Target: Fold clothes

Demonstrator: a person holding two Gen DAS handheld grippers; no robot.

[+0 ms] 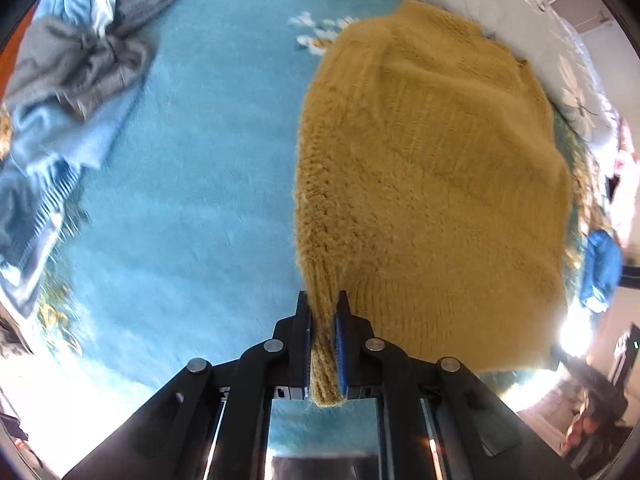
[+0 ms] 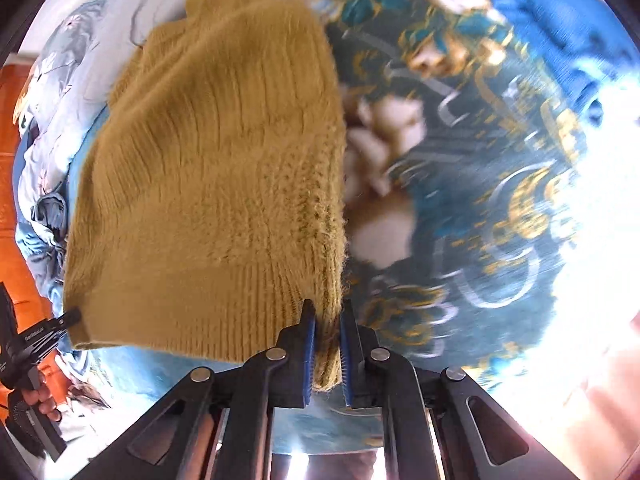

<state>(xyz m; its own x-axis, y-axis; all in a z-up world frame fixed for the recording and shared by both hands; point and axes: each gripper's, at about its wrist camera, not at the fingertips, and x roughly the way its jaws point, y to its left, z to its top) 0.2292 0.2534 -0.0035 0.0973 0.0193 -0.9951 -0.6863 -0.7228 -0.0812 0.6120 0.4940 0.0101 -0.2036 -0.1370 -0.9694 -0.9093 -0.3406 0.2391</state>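
Observation:
A fuzzy mustard-yellow knit sweater (image 1: 432,168) lies spread on a light blue blanket (image 1: 192,184), its neck toward the far side. My left gripper (image 1: 324,308) is shut on the ribbed hem at the sweater's near left corner. In the right wrist view the same sweater (image 2: 216,184) fills the left half, and my right gripper (image 2: 328,316) is shut on the ribbed hem at its near right corner. The left gripper (image 2: 76,316) also shows at the sweater's other hem corner, held by a hand (image 2: 42,402).
A heap of grey and pale blue clothes (image 1: 80,64) lies at the far left of the blanket. A folded blue garment (image 1: 600,268) sits at the right edge. A teal and gold patterned cover (image 2: 472,200) lies right of the sweater. White floral bedding (image 1: 500,4) is behind.

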